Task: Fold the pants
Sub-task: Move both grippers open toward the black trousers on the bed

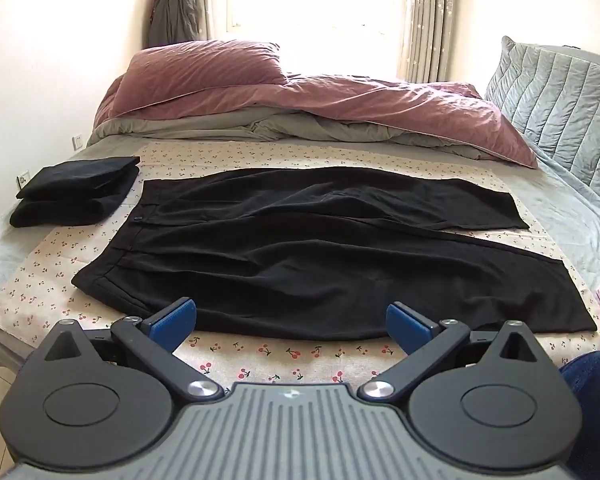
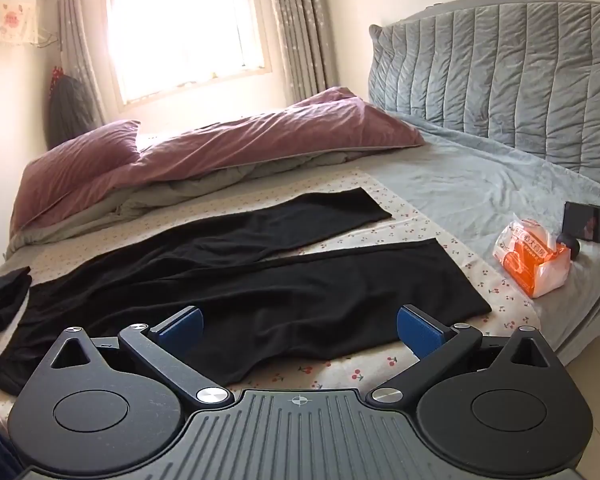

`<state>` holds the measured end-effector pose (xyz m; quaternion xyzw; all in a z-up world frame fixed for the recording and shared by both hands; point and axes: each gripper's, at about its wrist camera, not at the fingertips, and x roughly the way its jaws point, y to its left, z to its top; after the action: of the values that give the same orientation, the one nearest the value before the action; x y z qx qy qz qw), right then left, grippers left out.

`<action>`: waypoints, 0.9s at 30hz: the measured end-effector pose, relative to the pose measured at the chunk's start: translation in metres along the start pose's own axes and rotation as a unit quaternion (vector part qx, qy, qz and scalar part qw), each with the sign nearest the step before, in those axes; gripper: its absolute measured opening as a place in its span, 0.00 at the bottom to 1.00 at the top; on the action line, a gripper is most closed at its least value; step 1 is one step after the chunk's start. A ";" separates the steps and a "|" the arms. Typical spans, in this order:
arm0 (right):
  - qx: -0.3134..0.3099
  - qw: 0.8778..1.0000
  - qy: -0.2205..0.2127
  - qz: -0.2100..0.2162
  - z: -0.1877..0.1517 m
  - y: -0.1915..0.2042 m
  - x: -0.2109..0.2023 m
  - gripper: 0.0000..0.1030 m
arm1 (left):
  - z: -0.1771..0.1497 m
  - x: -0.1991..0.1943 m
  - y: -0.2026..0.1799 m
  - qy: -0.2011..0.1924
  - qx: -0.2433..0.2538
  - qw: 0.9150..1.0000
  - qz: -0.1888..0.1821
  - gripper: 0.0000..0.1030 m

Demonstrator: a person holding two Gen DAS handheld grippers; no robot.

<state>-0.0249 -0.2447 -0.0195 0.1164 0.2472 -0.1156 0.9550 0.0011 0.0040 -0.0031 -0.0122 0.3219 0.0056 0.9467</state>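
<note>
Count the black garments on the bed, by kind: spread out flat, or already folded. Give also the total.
Black pants spread flat on the cherry-print cloth: 1
Folded black garments, stacked at the waistband end: 2
Total: 3

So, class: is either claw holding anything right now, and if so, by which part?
Nothing is held. The left claw and right claw are both wide open above the near edge of the black pants, gripping no fabric.
</note>
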 end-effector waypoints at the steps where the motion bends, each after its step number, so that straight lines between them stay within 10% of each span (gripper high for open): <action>1: -0.002 1.000 0.002 -0.001 0.000 0.001 -0.001 1.00 | 0.003 0.001 -0.003 0.000 -0.001 1.000 0.000 0.95; 27: -0.047 0.999 0.022 0.006 -0.006 0.028 0.015 1.00 | 0.002 0.021 0.005 0.001 0.005 1.000 0.026 0.95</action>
<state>-0.0070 -0.2187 -0.0276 0.0752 0.2728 -0.0949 0.9544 0.0190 0.0090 -0.0147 0.0011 0.3232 0.0290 0.9459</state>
